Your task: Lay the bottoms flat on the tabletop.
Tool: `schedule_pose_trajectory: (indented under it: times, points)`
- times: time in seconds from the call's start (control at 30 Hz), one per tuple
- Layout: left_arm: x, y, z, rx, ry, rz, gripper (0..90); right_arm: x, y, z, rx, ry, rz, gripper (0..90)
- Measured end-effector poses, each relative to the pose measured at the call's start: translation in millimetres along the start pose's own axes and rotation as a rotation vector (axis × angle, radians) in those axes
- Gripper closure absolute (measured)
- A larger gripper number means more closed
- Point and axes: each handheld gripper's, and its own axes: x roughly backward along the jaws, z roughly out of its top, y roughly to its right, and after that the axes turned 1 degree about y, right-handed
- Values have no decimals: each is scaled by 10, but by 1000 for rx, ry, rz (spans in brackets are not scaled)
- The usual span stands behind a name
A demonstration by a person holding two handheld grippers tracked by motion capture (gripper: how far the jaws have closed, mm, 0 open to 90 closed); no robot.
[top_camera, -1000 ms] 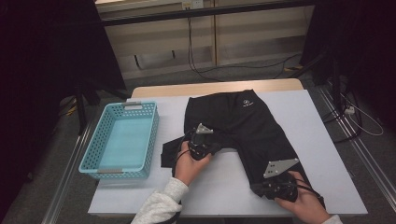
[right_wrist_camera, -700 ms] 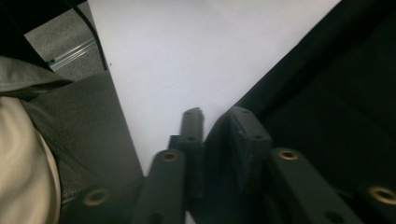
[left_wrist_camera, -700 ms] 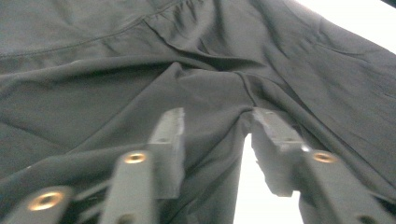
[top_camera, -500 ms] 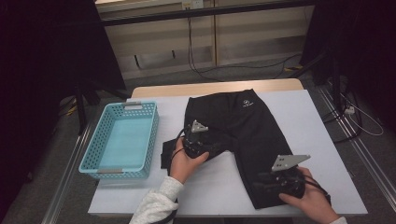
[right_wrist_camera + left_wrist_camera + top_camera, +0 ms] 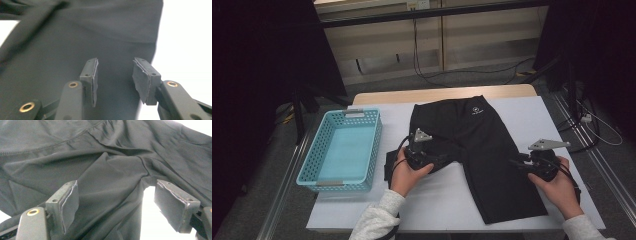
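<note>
Lying flat, black shorts (image 5: 477,150), left tool (image 5: 439,161) just opened over crotch, right tool (image 5: 514,164) spread beside leg

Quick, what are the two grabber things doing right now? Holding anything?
Left gripper: jaws just opened, holding nothing, black shorts lying loose between them.
Right gripper: open, holding nothing, over the shorts' leg.

White-topped table (image 5: 557,120) with a pale wooden far edge, a turquoise perforated basket (image 5: 343,150) at its left; beyond it grey floor (image 5: 492,80) with trailing black cables (image 5: 417,55), beige panelled wall (image 5: 472,40) behind a dark horizontal bar, black curtains (image 5: 262,75) either side; dim room.
</note>
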Motion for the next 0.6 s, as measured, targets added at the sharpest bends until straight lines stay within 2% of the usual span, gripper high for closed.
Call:
schedule_pose_trajectory:
  times: [0.07, 0.2, 0.33, 0.37, 0.47, 0.53, 0.6]
  points:
    - [11, -14, -8, -7, 0, 12, 205, -16, 82, 5, -42, -4, -19, 572]
    - [26, -42, -26, 1, 2, 17, 204, -51, 189, -10, -83, -18, -36, 591]
    - [30, -45, -33, 3, 6, 23, 204, -110, 222, -39, -116, -53, -3, 637]
    - [31, -46, -34, 2, 5, 24, 204, -122, 229, -48, -121, -68, -14, 650]
    - [31, -51, -38, -7, 3, 31, 204, -106, 255, -74, -153, -56, -22, 721]
    - [31, -51, -38, -10, -2, 28, 204, -97, 256, -82, -141, -61, -31, 803]
    - [26, -46, -38, -13, -2, 25, 204, -94, 269, -89, -155, -65, 8, 889]
